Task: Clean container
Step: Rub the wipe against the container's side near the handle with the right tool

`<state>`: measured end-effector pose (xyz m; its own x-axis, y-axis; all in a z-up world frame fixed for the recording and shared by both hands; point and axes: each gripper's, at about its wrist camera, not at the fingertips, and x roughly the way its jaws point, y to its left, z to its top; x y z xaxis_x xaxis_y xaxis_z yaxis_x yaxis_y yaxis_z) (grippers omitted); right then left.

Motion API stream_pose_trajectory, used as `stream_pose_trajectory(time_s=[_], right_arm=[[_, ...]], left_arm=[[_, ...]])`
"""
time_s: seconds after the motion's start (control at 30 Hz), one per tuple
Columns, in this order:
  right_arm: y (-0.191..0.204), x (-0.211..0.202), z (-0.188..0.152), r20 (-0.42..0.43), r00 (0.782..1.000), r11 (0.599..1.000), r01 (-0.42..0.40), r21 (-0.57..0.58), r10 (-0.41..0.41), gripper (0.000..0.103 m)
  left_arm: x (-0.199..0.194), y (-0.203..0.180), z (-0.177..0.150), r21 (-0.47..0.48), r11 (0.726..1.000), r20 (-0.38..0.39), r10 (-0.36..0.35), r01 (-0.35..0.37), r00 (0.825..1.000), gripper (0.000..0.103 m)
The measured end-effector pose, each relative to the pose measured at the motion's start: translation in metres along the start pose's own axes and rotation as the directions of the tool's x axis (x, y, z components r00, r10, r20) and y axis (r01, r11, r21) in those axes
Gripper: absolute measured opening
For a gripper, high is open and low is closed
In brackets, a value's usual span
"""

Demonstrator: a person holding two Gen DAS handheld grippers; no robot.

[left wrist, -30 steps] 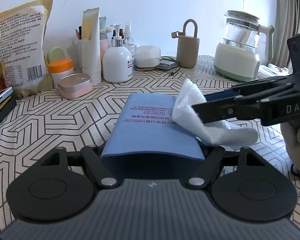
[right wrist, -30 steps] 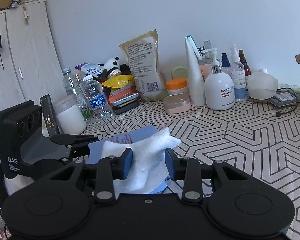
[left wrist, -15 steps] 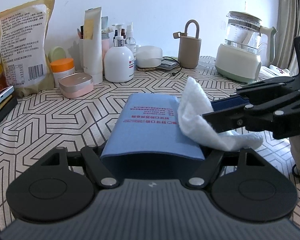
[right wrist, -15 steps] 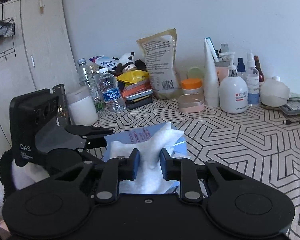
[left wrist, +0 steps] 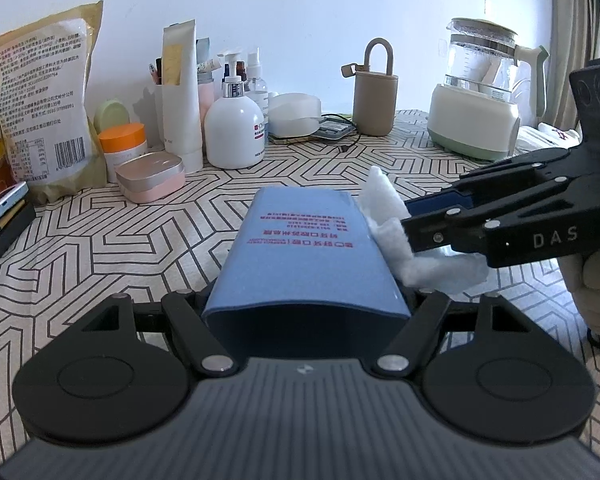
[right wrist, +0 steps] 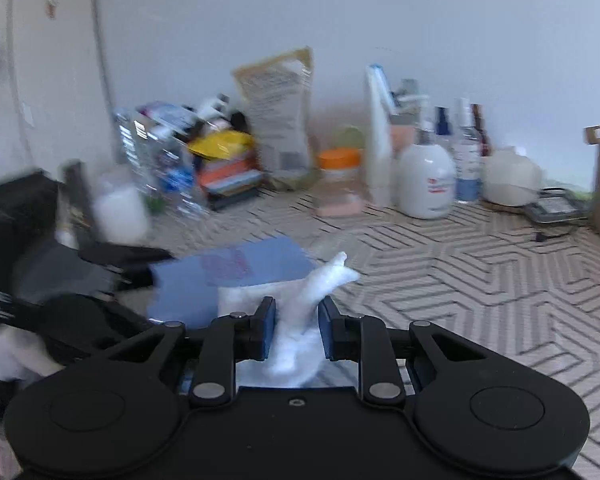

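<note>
My left gripper (left wrist: pixel 306 312) is shut on a blue container (left wrist: pixel 308 248) with red print on top and holds it level above the table. It also shows in the right wrist view (right wrist: pixel 236 280), blurred. My right gripper (right wrist: pixel 296 328) is shut on a white wipe (right wrist: pixel 316 300). In the left wrist view the right gripper (left wrist: pixel 416 224) comes in from the right and presses the wipe (left wrist: pixel 396 232) against the container's right edge.
A patterned tablecloth (left wrist: pixel 100 240) covers the table. At the back stand a food pouch (left wrist: pixel 40 108), an orange-lidded jar (left wrist: pixel 123 144), a pink tin (left wrist: pixel 150 176), a white pump bottle (left wrist: pixel 234 132), a beige flask (left wrist: pixel 375 96) and a kettle (left wrist: pixel 480 88). Water bottles (right wrist: pixel 156 160) stand at the left.
My right gripper has slid the wipe rightward off the container's top to its right edge. The right wrist view is now motion-blurred. The left gripper holds still.
</note>
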<state>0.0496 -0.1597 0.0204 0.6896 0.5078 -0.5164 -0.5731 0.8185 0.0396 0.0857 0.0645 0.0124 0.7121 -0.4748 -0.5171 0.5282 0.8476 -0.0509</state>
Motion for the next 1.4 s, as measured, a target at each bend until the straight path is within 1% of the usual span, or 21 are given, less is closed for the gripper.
stream_pose_trajectory(time_s=[0.17, 0.3, 0.43, 0.67, 0.8, 0.93, 1.07, 1.2, 1.3, 1.4], right_arm=[[-0.001, 0.0, -0.001, 0.001, 1.0, 1.0, -0.001, -0.004, 0.001, 0.029], [-0.001, -0.002, -0.001, -0.002, 0.999, 0.999, -0.04, 0.013, 0.04, 0.028], [-0.004, -0.003, -0.001, -0.007, 0.998, 0.997, -0.061, 0.044, 0.062, 0.029], [-0.002, -0.006, -0.001, -0.004, 0.998, 0.997, -0.066, 0.04, 0.066, 0.03], [-0.004, -0.014, 0.002, 0.033, 0.993, 0.993, -0.111, 0.044, 0.109, 0.03], [-0.002, -0.014, 0.001, 0.032, 0.985, 0.984, -0.169, 0.052, 0.167, 0.03], [0.002, -0.013, 0.001, 0.032, 0.99, 0.99, -0.142, 0.023, 0.141, 0.03], [-0.004, -0.009, 0.001, 0.009, 0.998, 0.998, -0.063, 0.028, 0.063, 0.03], [-0.006, -0.006, 0.0, -0.003, 1.0, 1.0, -0.013, 0.015, 0.013, 0.03], [-0.007, -0.007, 0.0, -0.002, 1.0, 1.0, 0.002, 0.008, -0.002, 0.03]], left_arm=[[0.001, 0.001, 0.0, -0.001, 1.0, -0.001, -0.001, 0.001, 1.0, 0.074], [0.001, -0.001, 0.0, -0.006, 1.0, -0.003, -0.001, 0.001, 1.0, 0.074], [0.001, -0.001, 0.0, 0.001, 1.0, -0.001, -0.001, 0.001, 1.0, 0.074], [0.001, 0.0, 0.0, 0.008, 1.0, -0.001, -0.005, 0.005, 1.0, 0.074], [0.001, 0.0, 0.0, 0.015, 1.0, 0.0, -0.001, 0.001, 1.0, 0.074], [0.0, -0.001, -0.001, 0.016, 1.0, 0.002, -0.002, 0.002, 1.0, 0.075], [-0.001, -0.005, -0.001, 0.021, 1.0, 0.003, -0.001, 0.001, 1.0, 0.075], [-0.003, -0.01, -0.002, 0.034, 0.999, 0.006, 0.007, -0.007, 1.0, 0.075], [-0.004, -0.012, -0.002, 0.036, 0.999, 0.006, 0.005, -0.005, 1.0, 0.074], [-0.006, -0.019, -0.002, 0.036, 0.999, 0.007, 0.004, -0.004, 1.0, 0.074]])
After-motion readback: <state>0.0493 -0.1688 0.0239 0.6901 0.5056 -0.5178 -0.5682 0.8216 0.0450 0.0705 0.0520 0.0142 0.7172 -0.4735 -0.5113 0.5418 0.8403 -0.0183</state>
